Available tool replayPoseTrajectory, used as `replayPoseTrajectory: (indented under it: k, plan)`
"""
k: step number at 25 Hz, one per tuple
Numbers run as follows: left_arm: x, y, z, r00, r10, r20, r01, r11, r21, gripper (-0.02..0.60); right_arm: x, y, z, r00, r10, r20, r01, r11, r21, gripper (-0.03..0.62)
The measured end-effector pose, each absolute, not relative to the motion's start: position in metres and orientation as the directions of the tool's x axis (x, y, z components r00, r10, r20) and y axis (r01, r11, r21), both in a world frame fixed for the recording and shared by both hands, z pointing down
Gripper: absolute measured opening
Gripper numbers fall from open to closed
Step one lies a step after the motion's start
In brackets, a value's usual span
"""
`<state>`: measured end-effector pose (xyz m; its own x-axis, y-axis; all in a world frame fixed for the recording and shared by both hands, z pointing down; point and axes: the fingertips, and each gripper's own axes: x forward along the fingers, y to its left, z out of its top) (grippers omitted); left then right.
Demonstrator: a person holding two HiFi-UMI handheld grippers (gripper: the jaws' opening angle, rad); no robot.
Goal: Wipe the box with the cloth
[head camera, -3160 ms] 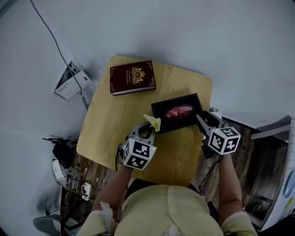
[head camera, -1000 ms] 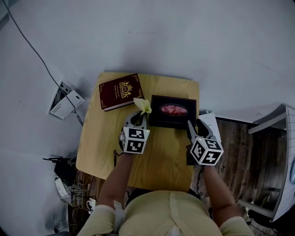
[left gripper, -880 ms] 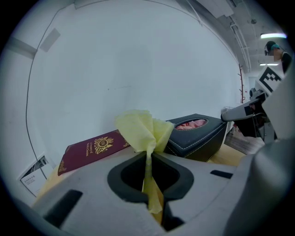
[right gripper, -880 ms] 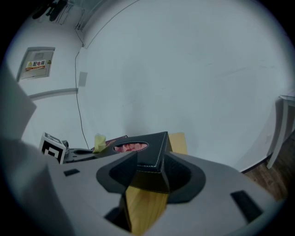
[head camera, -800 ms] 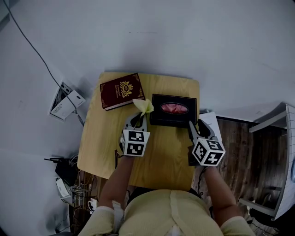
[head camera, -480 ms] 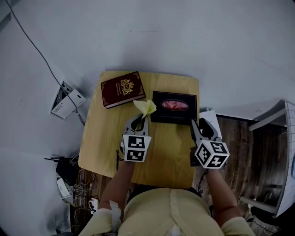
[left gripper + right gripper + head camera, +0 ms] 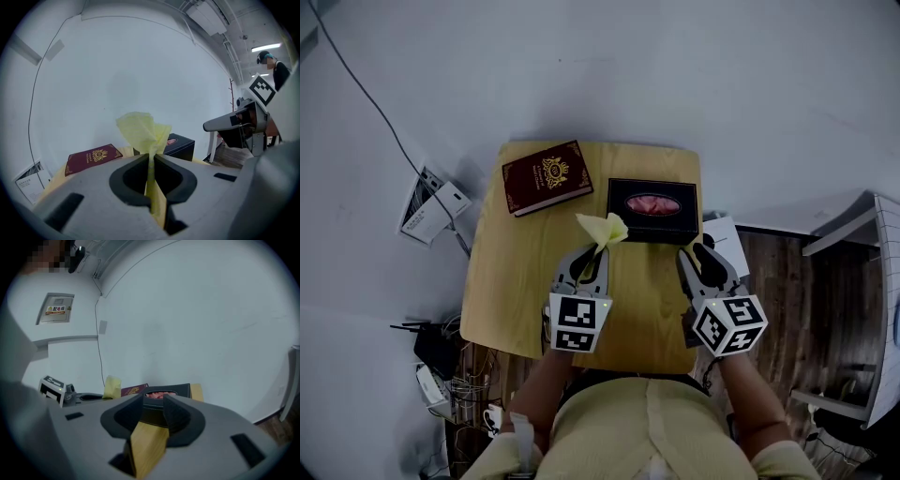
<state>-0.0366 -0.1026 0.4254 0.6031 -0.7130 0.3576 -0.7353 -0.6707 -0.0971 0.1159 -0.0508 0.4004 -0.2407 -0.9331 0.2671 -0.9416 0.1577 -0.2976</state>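
Observation:
The black box [image 7: 652, 208], with pink tissue showing in its oval top opening, stands at the back right of the wooden table [image 7: 511, 281]. My left gripper [image 7: 592, 255] is shut on a yellow cloth [image 7: 602, 228], which sticks up beyond its tips, short of the box's near left corner. In the left gripper view the cloth [image 7: 143, 133] is pinched between the jaws, with the box [image 7: 180, 145] behind. My right gripper [image 7: 698, 258] hovers near the box's right front corner. Its jaws have just been closing with nothing between them, and a gap remains. The box [image 7: 166, 394] lies ahead of them.
A dark red book [image 7: 547, 176] lies at the table's back left. On the floor to the left are a white device [image 7: 431, 202] and cables. A sheet of paper [image 7: 724, 239] lies beside the table's right edge, over wooden flooring.
Both grippers have pulled back from the box toward the table's near edge and lifted. The cloth came away with the left gripper. The box and book stayed put.

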Motion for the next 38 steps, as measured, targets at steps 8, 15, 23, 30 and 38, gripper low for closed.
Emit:
replayPoseTrajectory:
  k: [8, 15, 23, 30, 38]
  plan:
    - [-0.030, -0.074, 0.429, 0.651, -0.664, 0.368, -0.700, -0.713, -0.046, 0.031, 0.094, -0.030, 0.406, -0.275, -0.918, 0.286, -0.939, 0.194, -0.282, 0.070]
    - [-0.030, -0.058, 0.433, 0.675, -0.636, 0.374, -0.687, -0.727, 0.005, 0.031, 0.077, -0.018, 0.414, -0.305, -0.899, 0.315, -0.935, 0.220, -0.279, 0.049]
    - [-0.035, -0.047, 0.441, 0.678, -0.622, 0.392, -0.689, -0.724, 0.043, 0.031, 0.064, -0.014, 0.419, -0.319, -0.884, 0.340, -0.937, 0.239, -0.256, 0.041]
    - [-0.039, -0.046, 0.446, 0.673, -0.618, 0.407, -0.691, -0.722, 0.047, 0.031, 0.058, -0.012, 0.427, -0.334, -0.864, 0.377, -0.932, 0.243, -0.268, 0.034]
    - [-0.041, -0.047, 0.449, 0.668, -0.616, 0.417, -0.694, -0.718, 0.050, 0.031, 0.055, -0.012, 0.429, -0.342, -0.853, 0.394, -0.931, 0.250, -0.265, 0.031]
